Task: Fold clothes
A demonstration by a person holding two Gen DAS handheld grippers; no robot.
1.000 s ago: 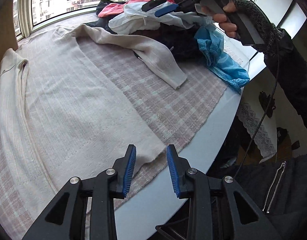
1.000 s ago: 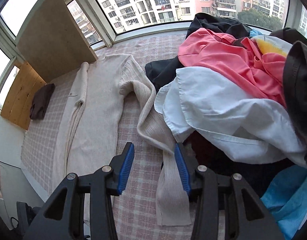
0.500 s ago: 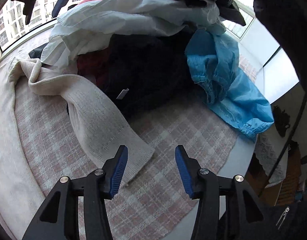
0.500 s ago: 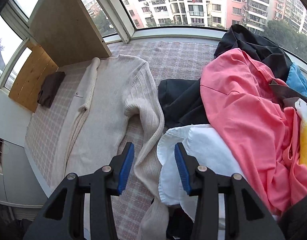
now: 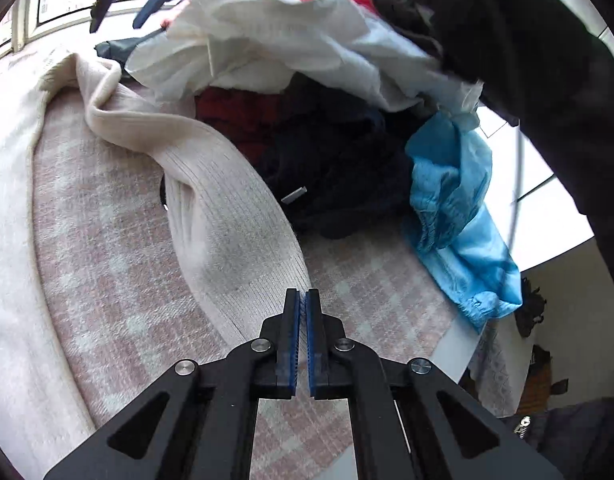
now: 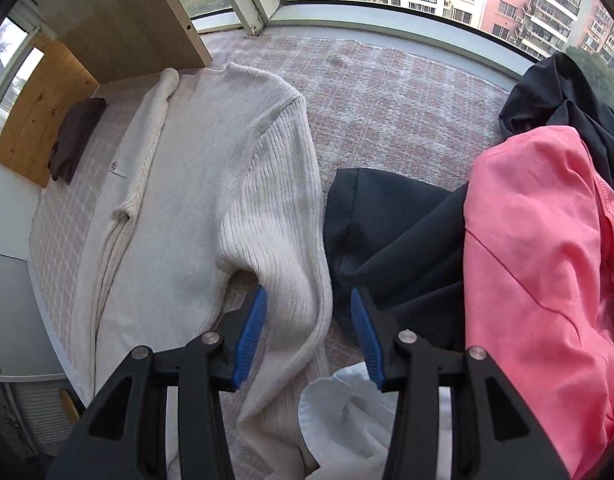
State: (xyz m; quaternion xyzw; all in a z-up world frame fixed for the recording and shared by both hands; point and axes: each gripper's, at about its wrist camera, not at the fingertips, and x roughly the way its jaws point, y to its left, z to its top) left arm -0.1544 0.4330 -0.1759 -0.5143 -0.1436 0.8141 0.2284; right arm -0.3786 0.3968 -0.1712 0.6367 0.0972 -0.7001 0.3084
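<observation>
While left gripper (image 5: 302, 308) pinches sleeve (image 5: 243, 240), right gripper (image 6: 307, 332) gapes.

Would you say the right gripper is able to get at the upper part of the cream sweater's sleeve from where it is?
Probably yes: the right gripper is open, with the sleeve lying uncovered between its fingers.

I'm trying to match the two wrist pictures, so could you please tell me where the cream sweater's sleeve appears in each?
Left wrist: the sleeve runs from upper left to the centre, its cuff at the shut hand-held gripper.
Right wrist: it hangs down the centre, between the open fingers.
Shared landmark: the white shirt.
</observation>
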